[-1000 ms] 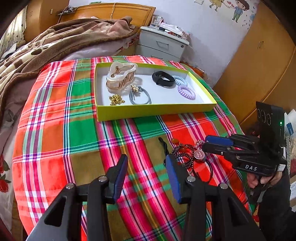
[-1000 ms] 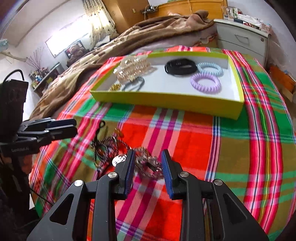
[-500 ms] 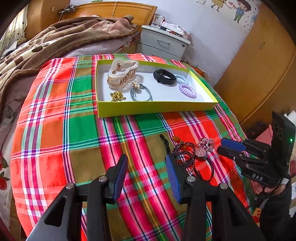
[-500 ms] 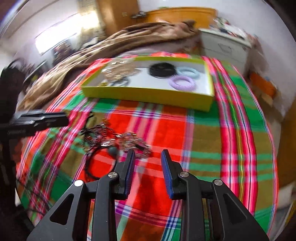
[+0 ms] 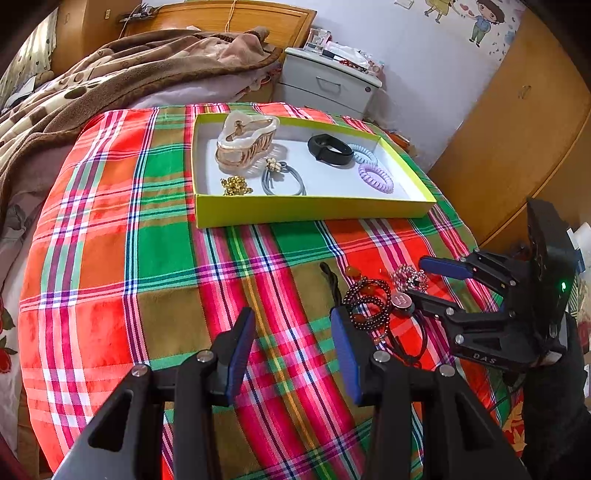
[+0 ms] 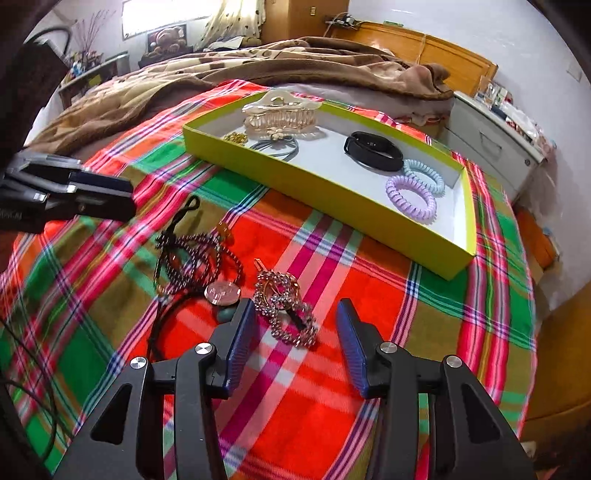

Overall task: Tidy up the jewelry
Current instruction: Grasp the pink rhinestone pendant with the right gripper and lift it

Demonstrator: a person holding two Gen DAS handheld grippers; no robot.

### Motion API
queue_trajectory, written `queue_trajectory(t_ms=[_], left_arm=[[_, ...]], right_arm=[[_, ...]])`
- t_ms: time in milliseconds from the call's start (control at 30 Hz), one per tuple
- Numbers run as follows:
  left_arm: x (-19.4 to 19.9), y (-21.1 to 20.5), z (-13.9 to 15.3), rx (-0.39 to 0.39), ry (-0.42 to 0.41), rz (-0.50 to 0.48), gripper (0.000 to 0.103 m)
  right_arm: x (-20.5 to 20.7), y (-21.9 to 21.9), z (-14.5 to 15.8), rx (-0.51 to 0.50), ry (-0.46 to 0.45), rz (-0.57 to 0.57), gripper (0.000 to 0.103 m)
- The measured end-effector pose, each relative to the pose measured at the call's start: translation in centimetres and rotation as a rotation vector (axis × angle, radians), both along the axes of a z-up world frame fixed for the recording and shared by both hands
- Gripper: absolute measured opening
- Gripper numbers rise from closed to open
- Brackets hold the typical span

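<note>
Since the earlier frame the right gripper (image 6: 295,339) has been opened wider and brought back over the rhinestone hair clip (image 6: 286,308), which is framed between its parted blue pads but not touched. Just left of the clip, a dark beaded bracelet (image 6: 192,254), a round pendant (image 6: 222,292) and a black cord (image 6: 166,325) are heaped on the plaid blanket (image 6: 332,387). The left gripper (image 5: 291,350) is held low over the cloth near that heap, its fingers spread and nothing between them. Farther off, a yellow-green tray (image 5: 314,210) is set on the blanket; a clear claw clip (image 5: 245,142), a grey hair tie (image 5: 284,181), a gold chain (image 5: 236,184), a black band (image 5: 330,149) and two spiral ties, lilac (image 5: 376,177) and pale blue (image 5: 364,152), are laid inside. Beyond the tray a brown blanket (image 5: 129,81) is bunched before a wooden headboard (image 5: 221,18), with a white nightstand (image 5: 328,83) to the right.
</note>
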State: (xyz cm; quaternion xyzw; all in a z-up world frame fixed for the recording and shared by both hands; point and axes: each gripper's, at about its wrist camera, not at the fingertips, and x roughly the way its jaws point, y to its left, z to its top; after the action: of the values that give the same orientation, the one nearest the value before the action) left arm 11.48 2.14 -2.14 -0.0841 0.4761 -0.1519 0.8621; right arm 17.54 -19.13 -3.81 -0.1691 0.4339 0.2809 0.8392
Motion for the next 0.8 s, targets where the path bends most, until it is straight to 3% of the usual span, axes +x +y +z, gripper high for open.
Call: queue_trajectory(t_ms=[200,333,567,800], left_arm=[[0.1,-0.1,-0.2,-0.001,0.006,0.002,0.044],[0.1,-0.4,-0.2,-0.011,0.011,-0.006,0.044],[0.1,-1.7,-0.5,-0.019,0.022,-0.042,0.045],[0.6,-3.3,-0.8,0.024,0.020,-0.070,0.045]], right_arm=[[0.6,-0.7,-0.1,0.045,0.006,-0.088,0.046],[0.8,-1.4,0.0,0.058,0.008,-0.147,0.025],[0.6,-2.6,0.1,0.120,0.024,-0.201,0.025],[0.4,-4.1,0.2,0.188,0.038,-0.261,0.025]])
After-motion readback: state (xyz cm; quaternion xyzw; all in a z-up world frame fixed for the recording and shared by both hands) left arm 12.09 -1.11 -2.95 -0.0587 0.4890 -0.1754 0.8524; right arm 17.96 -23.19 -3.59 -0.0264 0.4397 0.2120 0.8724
